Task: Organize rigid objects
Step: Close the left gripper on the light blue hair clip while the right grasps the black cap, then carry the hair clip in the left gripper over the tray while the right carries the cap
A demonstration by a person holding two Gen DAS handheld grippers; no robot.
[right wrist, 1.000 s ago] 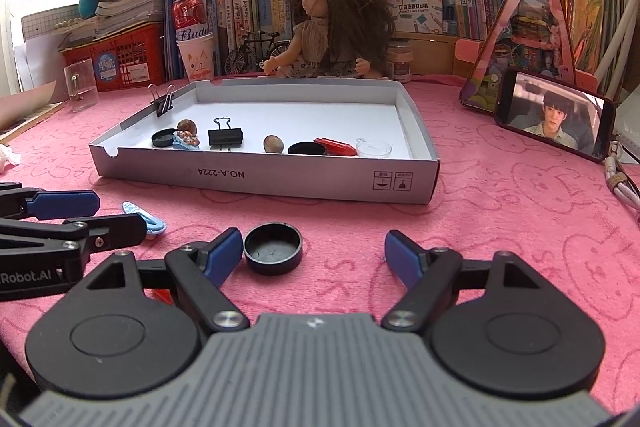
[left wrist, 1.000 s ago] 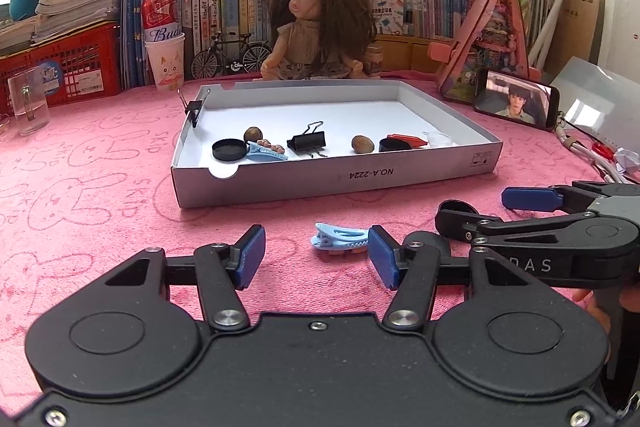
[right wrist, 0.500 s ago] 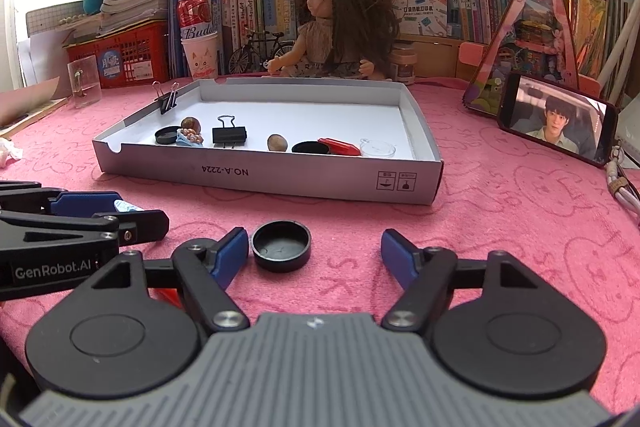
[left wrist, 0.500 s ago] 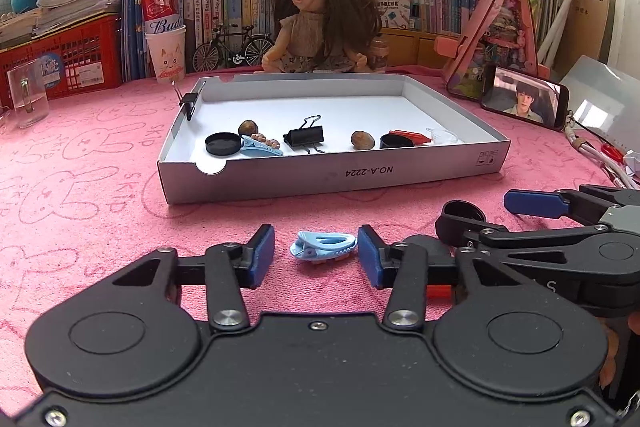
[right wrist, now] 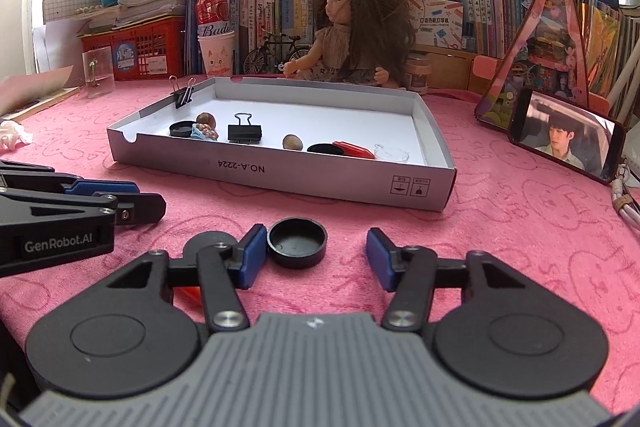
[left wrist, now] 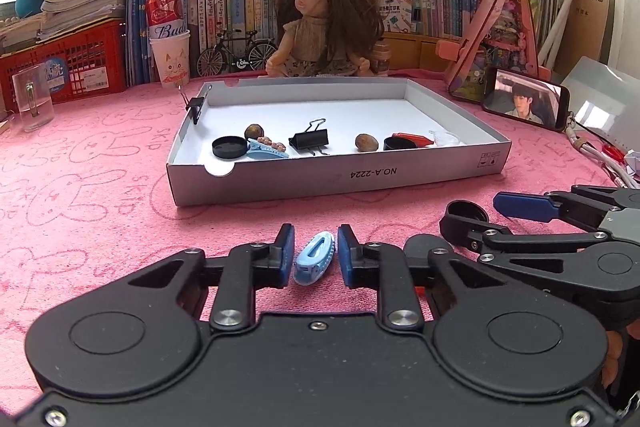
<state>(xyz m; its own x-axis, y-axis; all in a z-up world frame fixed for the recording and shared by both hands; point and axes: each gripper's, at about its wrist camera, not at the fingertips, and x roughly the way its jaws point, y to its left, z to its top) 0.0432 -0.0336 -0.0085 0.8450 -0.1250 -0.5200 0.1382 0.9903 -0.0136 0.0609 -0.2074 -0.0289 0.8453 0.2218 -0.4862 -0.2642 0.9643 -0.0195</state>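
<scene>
A light blue hair clip (left wrist: 314, 259) lies on the pink cloth between the pads of my left gripper (left wrist: 316, 255). Its jaws are closing and the pads touch the clip on both sides. A black round cap (right wrist: 297, 243) sits open side up inside my right gripper (right wrist: 316, 255). Those jaws are closing too: the left pad touches the cap, the right pad stands apart from it. Just beyond both lies the white cardboard tray (left wrist: 340, 179), holding a black cap, a beaded clip, a binder clip (left wrist: 310, 139), two nuts and a red piece.
A doll (left wrist: 320, 27) sits behind the tray, with books, a red crate (left wrist: 80, 63) and a cup along the back. At the right stand a phone (left wrist: 524, 101) and cables (left wrist: 600, 155), at the far left a glass (left wrist: 32, 99). Each gripper appears in the other's view.
Both pairs of jaws have narrowed. The blue hair clip has turned from crosswise to lengthwise between the left pads. The right gripper's left pad has come up against the black cap.
</scene>
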